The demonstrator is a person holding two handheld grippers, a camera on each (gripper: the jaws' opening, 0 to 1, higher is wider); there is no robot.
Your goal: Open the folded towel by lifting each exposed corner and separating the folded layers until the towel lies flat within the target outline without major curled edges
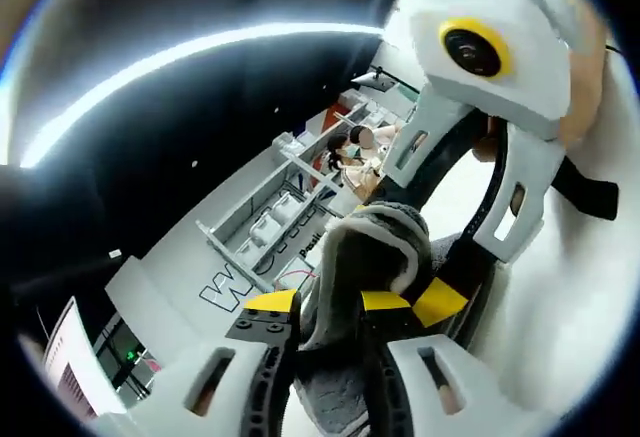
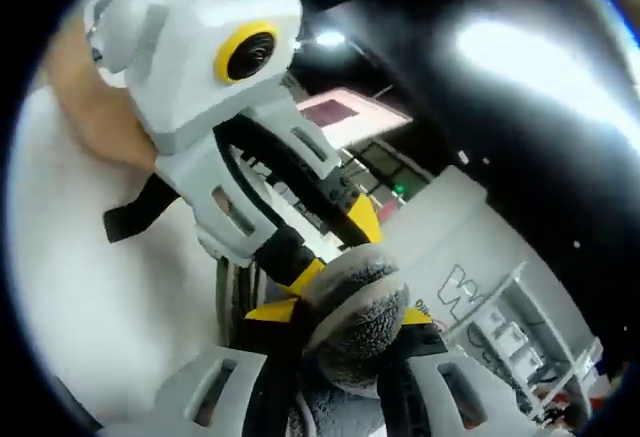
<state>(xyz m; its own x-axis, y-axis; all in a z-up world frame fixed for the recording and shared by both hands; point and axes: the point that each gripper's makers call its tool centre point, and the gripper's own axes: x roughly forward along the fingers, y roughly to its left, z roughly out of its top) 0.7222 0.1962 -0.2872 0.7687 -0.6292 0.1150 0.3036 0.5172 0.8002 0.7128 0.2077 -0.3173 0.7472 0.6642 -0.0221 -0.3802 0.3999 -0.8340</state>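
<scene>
While both tools are raised and tipped toward the dark ceiling and its bright strip lights (image 1: 180, 52), what can be read of the job is mostly in the cloth itself. Behind it, the white work surface (image 2: 90, 297) spreads pale and bare, and a grey shelving rack with white bins (image 1: 265, 212) stands further off.

Next in size is the grey fluffy towel with a pale edge band (image 1: 375, 247), lifted clear of that surface and bunched into a thick roll between the tools. Its long axis cannot be told while it is gathered like this; the visible fold runs roughly from one tool across to the other, with the rest hanging below the jaws.

Both tools grip it. The left gripper (image 1: 330, 317) has its yellow-tipped jaws clamped on a fold of towel, and the right gripper (image 2: 345, 332) is likewise closed around a rounded wad of the same cloth.

To do this step well, I judge the hands should draw apart evenly, so the layers peel open rather than twist, then lower the cloth with the edge band kept taut to avoid curling.
</scene>
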